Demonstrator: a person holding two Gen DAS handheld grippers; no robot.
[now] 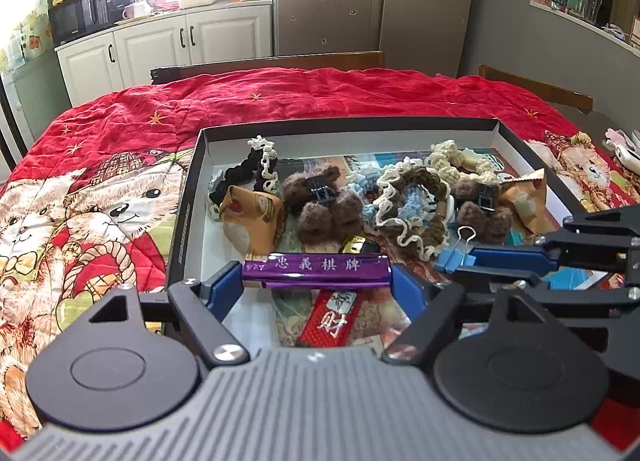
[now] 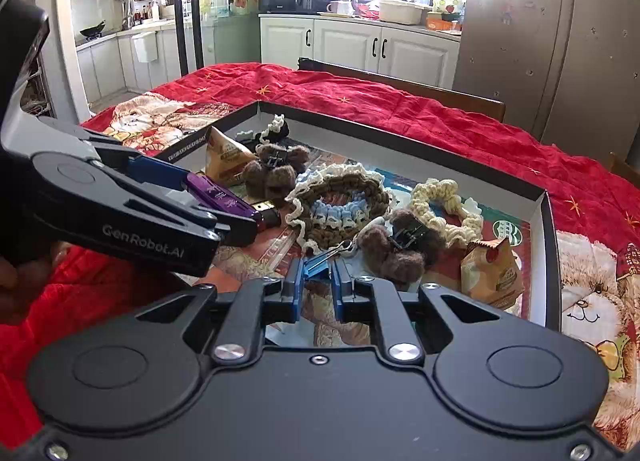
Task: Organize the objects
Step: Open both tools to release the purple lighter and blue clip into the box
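The left gripper (image 1: 316,281) is clamping the long purple foil-wrapped box (image 1: 316,267) by its ends over the shallow black-rimmed cardboard tray (image 1: 188,197), while the right gripper (image 2: 316,281) is pinching the blue metal binder clip (image 2: 316,263), so each load is wanting level, unhurried placing clear of the crocheted scrunchies (image 1: 412,201).

Purple box (image 1: 316,267) level; blue binder clip (image 2: 316,266) upright.

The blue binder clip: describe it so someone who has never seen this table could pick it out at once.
On the red quilt lies a shallow black-rimmed box full of crocheted scrunchies. At its near edge the right gripper is shut on the blue binder clip, just in front of the brown-and-blue ruffled scrunchie. It is the only blue metal piece there, with silver wire handles.
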